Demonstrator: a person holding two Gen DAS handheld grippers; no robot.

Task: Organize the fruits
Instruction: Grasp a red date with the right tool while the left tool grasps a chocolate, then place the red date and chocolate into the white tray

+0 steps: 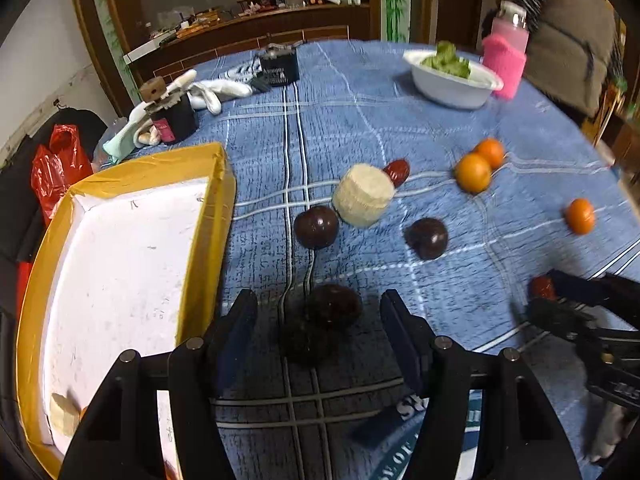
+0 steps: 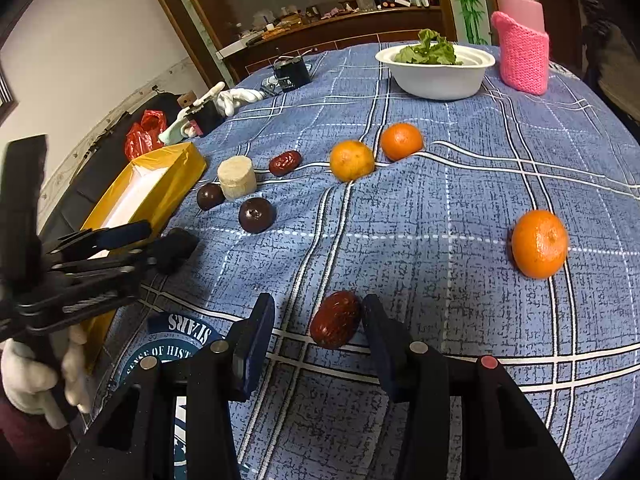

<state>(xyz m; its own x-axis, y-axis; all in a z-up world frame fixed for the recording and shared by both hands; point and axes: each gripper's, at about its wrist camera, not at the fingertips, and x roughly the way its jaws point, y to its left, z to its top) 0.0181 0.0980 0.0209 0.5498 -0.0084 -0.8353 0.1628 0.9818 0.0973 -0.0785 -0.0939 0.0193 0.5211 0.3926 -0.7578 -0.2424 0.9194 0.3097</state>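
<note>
My left gripper (image 1: 318, 312) is open around a dark plum (image 1: 334, 306) on the blue cloth; the plum sits between the fingers, touching neither. Two more dark plums (image 1: 316, 226) (image 1: 427, 238), a beige cylinder piece (image 1: 363, 194), a red date (image 1: 397, 171) and three oranges (image 1: 473, 172) (image 1: 491, 153) (image 1: 580, 216) lie beyond. My right gripper (image 2: 318, 320) is open with a red date (image 2: 336, 319) between its fingers, against the right finger (image 2: 380, 332). The yellow-rimmed white box (image 1: 216, 208) stands left of the left gripper, with a beige piece (image 1: 64, 414) inside.
A white bowl of lettuce (image 2: 438, 70) and a pink-sleeved bottle (image 2: 522, 46) stand at the far side. A black box (image 1: 280, 66), white gloves (image 1: 218, 90) and a dark jar (image 1: 174, 116) lie far left. A red bag (image 1: 60, 168) sits off the table.
</note>
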